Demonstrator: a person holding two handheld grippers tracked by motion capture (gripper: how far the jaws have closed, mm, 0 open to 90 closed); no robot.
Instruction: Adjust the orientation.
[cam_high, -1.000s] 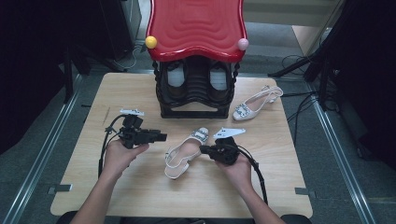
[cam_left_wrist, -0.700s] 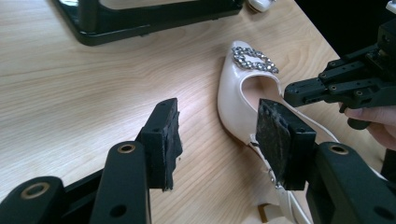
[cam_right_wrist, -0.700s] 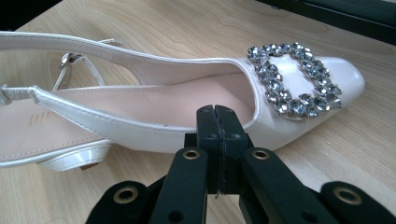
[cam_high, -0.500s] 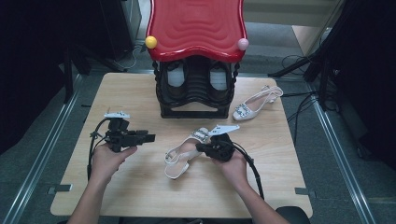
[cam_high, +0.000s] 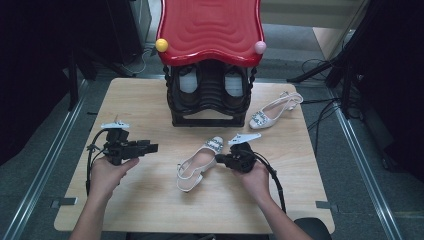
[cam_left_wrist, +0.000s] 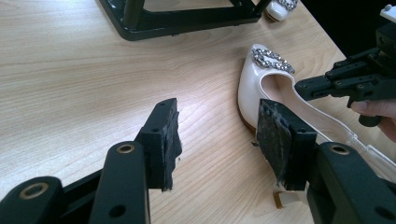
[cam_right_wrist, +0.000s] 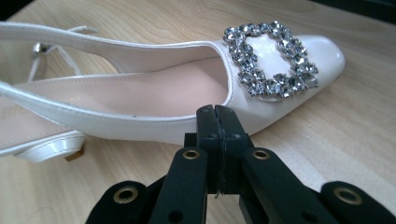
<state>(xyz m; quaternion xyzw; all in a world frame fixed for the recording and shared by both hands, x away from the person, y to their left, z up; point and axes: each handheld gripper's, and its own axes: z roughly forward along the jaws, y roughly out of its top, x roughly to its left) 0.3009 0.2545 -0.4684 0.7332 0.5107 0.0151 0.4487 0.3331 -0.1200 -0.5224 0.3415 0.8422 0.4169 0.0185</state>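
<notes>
A cream slingback shoe (cam_high: 197, 162) with a rhinestone buckle lies on the wooden table (cam_high: 140, 210), toe towards the rack. My right gripper (cam_high: 219, 160) is shut, its tips against the shoe's (cam_right_wrist: 140, 93) right side wall just behind the buckle; nothing shows between the jaws of my right gripper (cam_right_wrist: 217, 112). My left gripper (cam_high: 154, 147) hovers open to the left of the shoe, a short gap away. In the left gripper view my left gripper (cam_left_wrist: 217, 126) frames bare wood, with the shoe (cam_left_wrist: 254, 86) just beyond its right pad.
A black shoe rack (cam_high: 210, 100) with a red wavy top stands at the back centre and holds dark shoes. A second matching cream shoe (cam_high: 275, 112) lies to the right of the rack. Cables trail from both grippers.
My left gripper has drawn back to the left, away from the shoe. My right gripper has stayed at the shoe's side, and the shoe has shifted only slightly.
</notes>
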